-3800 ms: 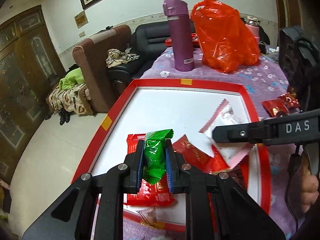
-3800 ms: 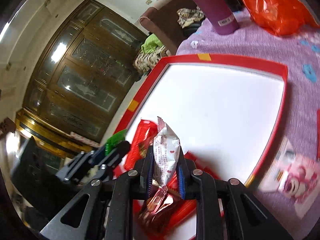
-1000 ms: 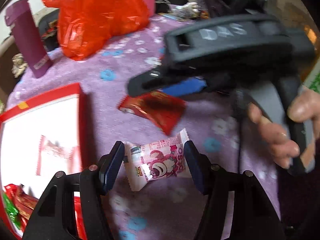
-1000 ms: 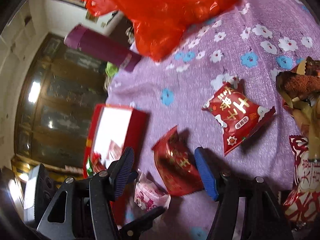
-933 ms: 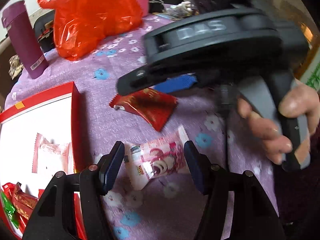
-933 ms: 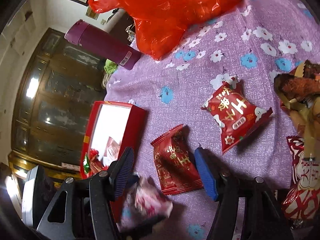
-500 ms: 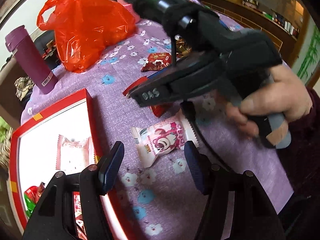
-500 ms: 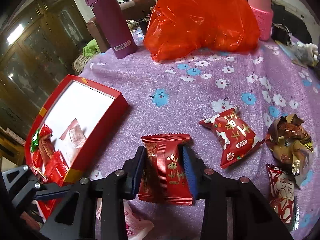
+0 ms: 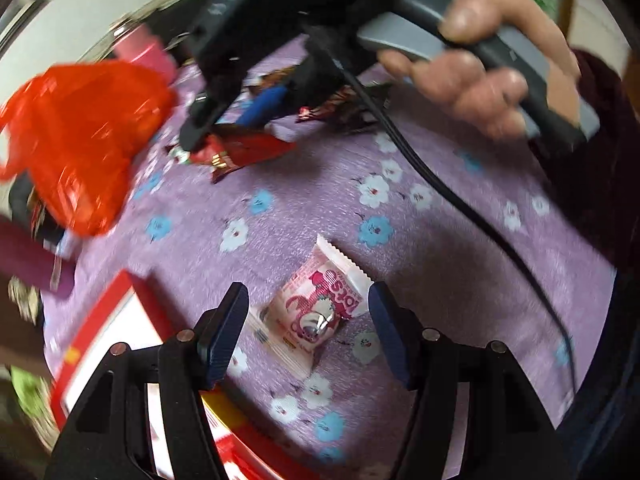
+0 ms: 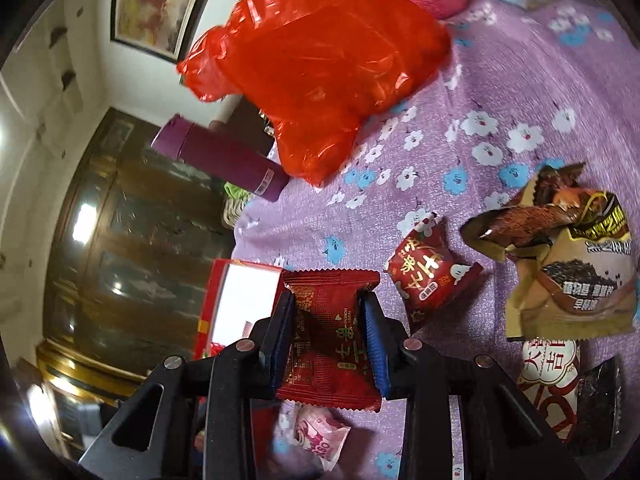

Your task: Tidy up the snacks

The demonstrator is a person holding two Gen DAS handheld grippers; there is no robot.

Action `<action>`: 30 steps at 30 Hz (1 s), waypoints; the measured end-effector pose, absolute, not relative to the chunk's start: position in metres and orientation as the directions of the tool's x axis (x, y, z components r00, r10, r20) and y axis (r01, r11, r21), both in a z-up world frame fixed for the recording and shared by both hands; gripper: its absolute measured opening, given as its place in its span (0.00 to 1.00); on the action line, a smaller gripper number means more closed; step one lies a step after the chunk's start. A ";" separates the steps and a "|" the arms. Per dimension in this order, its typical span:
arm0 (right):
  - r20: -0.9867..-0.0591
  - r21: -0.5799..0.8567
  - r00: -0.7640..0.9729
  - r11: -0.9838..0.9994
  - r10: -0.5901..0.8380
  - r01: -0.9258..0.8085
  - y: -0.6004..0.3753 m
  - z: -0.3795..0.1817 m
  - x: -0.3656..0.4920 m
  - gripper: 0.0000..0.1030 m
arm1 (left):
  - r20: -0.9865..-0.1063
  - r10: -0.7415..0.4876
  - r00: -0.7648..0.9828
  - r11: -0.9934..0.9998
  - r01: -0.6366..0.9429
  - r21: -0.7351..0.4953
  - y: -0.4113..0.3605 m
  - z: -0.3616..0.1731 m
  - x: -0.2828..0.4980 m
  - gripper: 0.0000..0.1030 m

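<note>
Purple flowered surface (image 10: 500,92) with scattered snacks, both views smeared by motion.

Largest of all, the red plastic bag (image 10: 320,68) hides whatever it holds; the red tray (image 9: 116,312) is cut off at the left view's lower edge, and blur leaves its contents unreadable. A person's hand (image 9: 476,64) wraps the right tool's grey handle, angled down across the surface. Right hand-held gripper (image 10: 328,332) is clamped on a dark red snack packet (image 10: 328,344), lifted clear of the cloth. Left hand-held gripper (image 9: 308,328) points steeply down, jaws parted, straddling a pink snack packet (image 9: 320,304) lying on the surface, pads not touching it.
</note>
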State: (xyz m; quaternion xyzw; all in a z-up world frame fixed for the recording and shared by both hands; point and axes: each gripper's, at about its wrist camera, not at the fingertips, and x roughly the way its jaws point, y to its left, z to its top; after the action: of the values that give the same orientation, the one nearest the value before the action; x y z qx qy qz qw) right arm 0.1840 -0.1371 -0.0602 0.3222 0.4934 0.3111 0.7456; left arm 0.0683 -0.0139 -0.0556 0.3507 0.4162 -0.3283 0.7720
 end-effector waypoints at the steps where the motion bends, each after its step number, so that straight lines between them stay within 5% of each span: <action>1: -0.531 0.795 0.318 0.591 0.786 -0.134 -0.139 -0.061 0.185 0.33 | -0.875 -0.212 0.435 0.500 0.818 0.285 -0.017 -0.058 0.069 0.59; 13: -0.497 0.826 0.322 0.553 0.806 -0.110 -0.142 -0.065 0.187 0.33 | -0.899 -0.261 0.352 0.331 0.907 0.260 -0.033 -0.072 0.073 0.64; 20: -0.499 0.824 0.329 0.556 0.802 -0.107 -0.141 -0.065 0.187 0.33 | -0.918 -0.263 0.296 0.508 0.852 0.129 -0.015 -0.074 0.085 0.64; 28: -0.499 0.822 0.332 0.559 0.801 -0.114 -0.138 -0.062 0.186 0.33 | -0.907 -0.260 0.332 0.576 0.807 0.131 -0.006 -0.075 0.073 0.63; 30: -0.497 0.821 0.331 0.558 0.802 -0.118 -0.138 -0.062 0.185 0.33 | -0.906 -0.268 0.327 0.589 0.800 0.114 -0.006 -0.075 0.068 0.54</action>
State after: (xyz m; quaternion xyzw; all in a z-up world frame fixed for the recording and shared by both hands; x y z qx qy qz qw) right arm 0.1853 -0.1375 -0.0616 0.3511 0.4866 0.3124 0.7364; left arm 0.0683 -0.0055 -0.0754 0.2875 0.4625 -0.3503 0.7621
